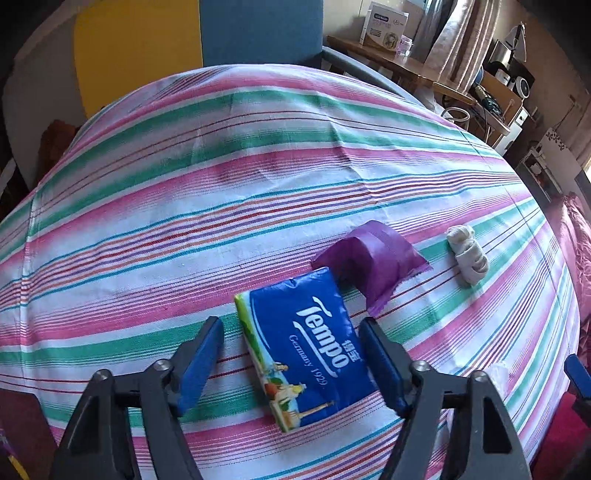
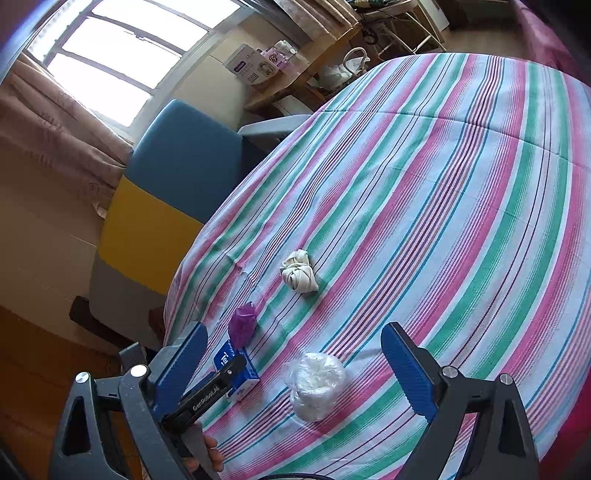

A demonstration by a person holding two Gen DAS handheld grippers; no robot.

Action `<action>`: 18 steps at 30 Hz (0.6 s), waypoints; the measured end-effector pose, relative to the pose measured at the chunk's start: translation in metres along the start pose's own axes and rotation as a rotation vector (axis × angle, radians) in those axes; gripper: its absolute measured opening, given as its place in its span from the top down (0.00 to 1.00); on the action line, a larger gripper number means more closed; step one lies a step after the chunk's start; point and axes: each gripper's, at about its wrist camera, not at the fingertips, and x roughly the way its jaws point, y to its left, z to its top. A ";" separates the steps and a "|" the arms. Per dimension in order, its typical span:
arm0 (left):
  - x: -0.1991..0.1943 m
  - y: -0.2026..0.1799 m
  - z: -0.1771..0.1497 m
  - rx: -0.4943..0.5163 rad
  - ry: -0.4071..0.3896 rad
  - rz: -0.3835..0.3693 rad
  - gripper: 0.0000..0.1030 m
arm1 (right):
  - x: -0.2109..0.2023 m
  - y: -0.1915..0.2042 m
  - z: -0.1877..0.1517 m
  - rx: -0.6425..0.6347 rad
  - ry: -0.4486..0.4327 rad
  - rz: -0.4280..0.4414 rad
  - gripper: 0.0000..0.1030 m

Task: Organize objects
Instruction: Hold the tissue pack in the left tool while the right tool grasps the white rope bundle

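Note:
A blue Tempo tissue pack (image 1: 310, 343) lies on the striped cloth (image 1: 258, 166) between the fingers of my left gripper (image 1: 290, 322). The jaws stand open: the right pad is at the pack's edge, the left pad is apart from it. A crumpled purple bag (image 1: 369, 262) touches the pack's far corner, and a rolled white cloth (image 1: 467, 254) lies to its right. In the right wrist view my right gripper (image 2: 295, 326) hangs open over a white plastic-wrapped bundle (image 2: 317, 384). The tissue pack (image 2: 242, 376), purple bag (image 2: 242, 325) and white cloth (image 2: 299, 275) lie beyond it.
A blue and yellow chair (image 1: 258, 29) stands past the cloth's far edge. A wooden desk (image 1: 406, 70) with a white box (image 1: 384, 26) is at the back right. Pink bedding (image 1: 576, 236) borders the right side. A person's fingers (image 2: 212, 450) show at the lower left.

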 end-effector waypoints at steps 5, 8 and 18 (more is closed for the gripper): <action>-0.013 0.008 -0.014 0.018 -0.007 -0.006 0.49 | 0.000 -0.012 0.005 0.055 -0.008 0.007 0.07; -0.026 0.008 -0.036 0.034 0.003 0.000 0.49 | -0.010 -0.027 0.012 0.131 -0.061 0.003 0.07; -0.070 0.007 -0.124 0.048 -0.026 -0.018 0.49 | -0.002 -0.028 0.015 0.123 -0.009 -0.006 0.07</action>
